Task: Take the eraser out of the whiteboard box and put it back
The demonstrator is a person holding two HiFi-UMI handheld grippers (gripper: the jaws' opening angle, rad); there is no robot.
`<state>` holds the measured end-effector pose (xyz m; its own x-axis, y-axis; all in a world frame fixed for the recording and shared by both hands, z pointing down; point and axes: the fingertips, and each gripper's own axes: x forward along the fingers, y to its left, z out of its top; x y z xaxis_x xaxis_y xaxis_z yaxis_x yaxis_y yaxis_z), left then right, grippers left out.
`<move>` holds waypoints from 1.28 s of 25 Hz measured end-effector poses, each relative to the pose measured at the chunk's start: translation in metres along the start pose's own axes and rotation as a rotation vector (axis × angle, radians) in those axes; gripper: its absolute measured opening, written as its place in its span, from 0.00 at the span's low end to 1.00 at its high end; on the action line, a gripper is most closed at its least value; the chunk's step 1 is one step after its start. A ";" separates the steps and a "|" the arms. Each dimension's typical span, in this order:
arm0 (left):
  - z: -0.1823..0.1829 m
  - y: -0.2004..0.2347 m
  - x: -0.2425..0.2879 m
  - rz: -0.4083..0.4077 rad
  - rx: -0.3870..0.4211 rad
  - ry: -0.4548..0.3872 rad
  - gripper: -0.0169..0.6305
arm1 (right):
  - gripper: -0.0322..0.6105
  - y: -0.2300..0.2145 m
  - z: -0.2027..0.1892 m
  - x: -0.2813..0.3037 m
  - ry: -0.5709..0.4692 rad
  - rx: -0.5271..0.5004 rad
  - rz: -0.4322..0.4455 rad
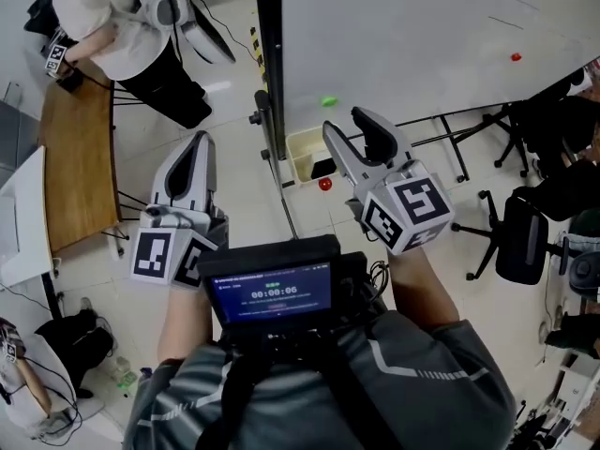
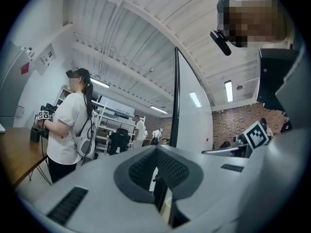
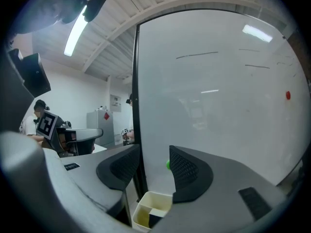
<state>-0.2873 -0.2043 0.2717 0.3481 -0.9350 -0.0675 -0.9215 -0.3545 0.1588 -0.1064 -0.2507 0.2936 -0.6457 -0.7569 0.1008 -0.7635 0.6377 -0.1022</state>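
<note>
**a:** anyone looking at where the eraser (image 1: 323, 169) is sitting? i'm seeing it down inside the whiteboard box (image 3: 142, 211), a dark block tucked against the right wall. the box is hanging at the whiteboard's (image 1: 422, 36) bottom left corner, with a green magnet (image 1: 328, 101) at 12 o'clock from it and a red magnet (image 1: 325, 184) at about 5 o'clock.

**b:** yep, nothing's touching it yet. the right hand-held gripper (image 3: 154, 159) is hovering with its jaws standing wide and nothing between them, and in its own view the box is showing at 6 o'clock under the jaws. the left hand-held gripper (image 2: 158, 152) is hanging back at 9 o'clock in the head view with its jaws pressed together on nothing.

**a:** how are you expecting it to handle?

**b:** i'm guessing light, and not fragile at all. probably a stiff back with a soft felt face, so the pads are going to sink in a little on that side. i can't tell from here which face is which.

**a:** so where's the grab going?

**b:** i'm thinking the top end, pinching across the thin way and lifting straight up. the box is looking like thin plastic, so dragging the eraser sideways is risking a wobble or knocking it off the board.
</note>
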 end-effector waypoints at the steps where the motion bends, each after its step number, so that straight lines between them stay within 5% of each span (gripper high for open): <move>1: -0.009 0.001 0.006 0.006 0.001 0.014 0.08 | 0.39 -0.006 -0.011 0.006 0.020 0.009 -0.002; 16: -0.138 0.021 0.012 0.095 -0.060 0.214 0.08 | 0.50 -0.030 -0.169 0.025 0.296 0.067 -0.073; 22: -0.176 0.016 0.000 0.099 -0.089 0.279 0.08 | 0.50 -0.023 -0.193 0.025 0.333 0.056 -0.072; 32: -0.181 0.012 -0.001 0.091 -0.099 0.291 0.08 | 0.49 -0.021 -0.207 0.025 0.343 0.047 -0.130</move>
<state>-0.2679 -0.2091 0.4516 0.3130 -0.9205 0.2340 -0.9347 -0.2549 0.2477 -0.1089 -0.2537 0.5028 -0.5159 -0.7345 0.4408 -0.8434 0.5257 -0.1110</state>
